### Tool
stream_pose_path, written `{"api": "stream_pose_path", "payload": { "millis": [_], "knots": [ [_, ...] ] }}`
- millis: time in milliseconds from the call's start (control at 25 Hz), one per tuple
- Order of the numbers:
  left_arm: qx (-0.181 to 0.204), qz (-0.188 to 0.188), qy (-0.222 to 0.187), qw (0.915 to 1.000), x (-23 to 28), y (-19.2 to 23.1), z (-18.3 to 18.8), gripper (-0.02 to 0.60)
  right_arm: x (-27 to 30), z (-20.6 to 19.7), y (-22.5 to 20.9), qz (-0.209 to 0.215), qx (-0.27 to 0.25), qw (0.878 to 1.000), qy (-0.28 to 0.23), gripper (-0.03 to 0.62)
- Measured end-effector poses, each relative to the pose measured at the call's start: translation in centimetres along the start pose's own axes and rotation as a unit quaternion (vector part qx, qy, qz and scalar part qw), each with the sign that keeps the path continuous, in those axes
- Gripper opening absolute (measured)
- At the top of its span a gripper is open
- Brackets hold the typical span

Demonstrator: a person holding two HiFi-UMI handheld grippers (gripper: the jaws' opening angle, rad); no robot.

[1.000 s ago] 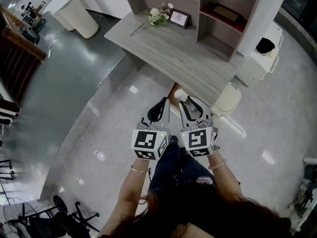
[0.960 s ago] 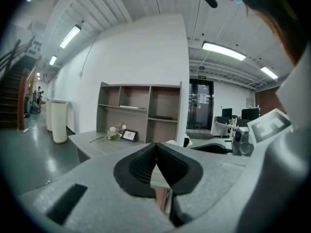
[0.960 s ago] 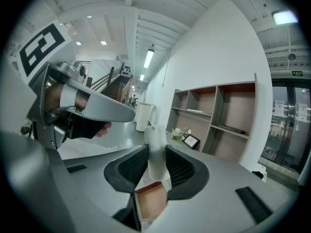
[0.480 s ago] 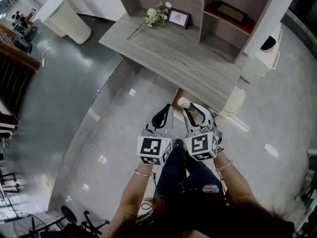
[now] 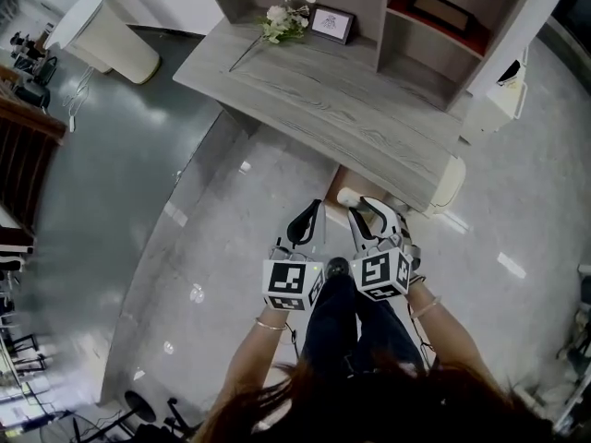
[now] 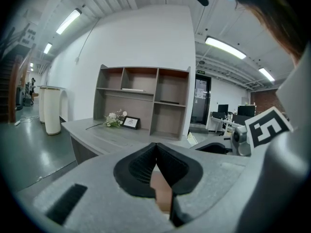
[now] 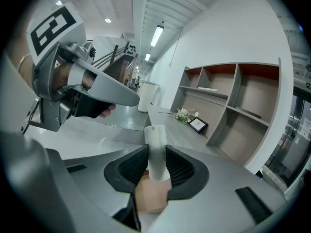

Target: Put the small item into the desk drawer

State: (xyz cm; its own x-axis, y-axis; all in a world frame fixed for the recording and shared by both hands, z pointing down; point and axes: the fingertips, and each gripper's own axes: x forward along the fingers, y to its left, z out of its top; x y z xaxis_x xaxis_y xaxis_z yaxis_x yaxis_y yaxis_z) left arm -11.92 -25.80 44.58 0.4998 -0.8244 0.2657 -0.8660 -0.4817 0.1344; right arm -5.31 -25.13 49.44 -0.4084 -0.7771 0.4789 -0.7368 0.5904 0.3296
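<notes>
Two grippers show side by side low in the head view, over the pale floor in front of a grey wooden desk; the hands behind their marker cubes are mostly covered, and only forearms and dark trouser legs show below.

The left gripper has its black pads pressed together with nothing between them. In its own view a blurred tan patch shows through the slot below the pads, too unclear to name.

The right gripper is clamped on the small white cylinder, and in its own view both ribbed pads press on the cylinder's sides. The rear end of the cylinder is lost between the pads against another blurred tan patch, so its full length cannot be seen; from the head view only its pale front end shows past the fingertips.

The long axis of the cylinder runs along the jaws. It points forward towards the desk's near edge, with its flat end sticking out beyond the pads. It is in the air, near that edge and touching nothing but the pads.

A brown strip lies just below the desk's edge, partly covered by the cylinder and the right gripper; whether it is the open drawer cannot be told.

The shelf unit at the back of the desk is cut off by the top of the head view. White flowers and a picture frame stand at its foot.
</notes>
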Motion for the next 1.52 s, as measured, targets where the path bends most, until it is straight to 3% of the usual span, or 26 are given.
{"api": "stream_pose_path", "payload": {
  "millis": [1520],
  "knots": [
    [-0.024,-0.015,0.052,0.9983,8.3,5.5,-14.0,0.015,13.2,-15.0,4.5,0.044,-0.071,0.989,0.124,0.109]
  ]
}}
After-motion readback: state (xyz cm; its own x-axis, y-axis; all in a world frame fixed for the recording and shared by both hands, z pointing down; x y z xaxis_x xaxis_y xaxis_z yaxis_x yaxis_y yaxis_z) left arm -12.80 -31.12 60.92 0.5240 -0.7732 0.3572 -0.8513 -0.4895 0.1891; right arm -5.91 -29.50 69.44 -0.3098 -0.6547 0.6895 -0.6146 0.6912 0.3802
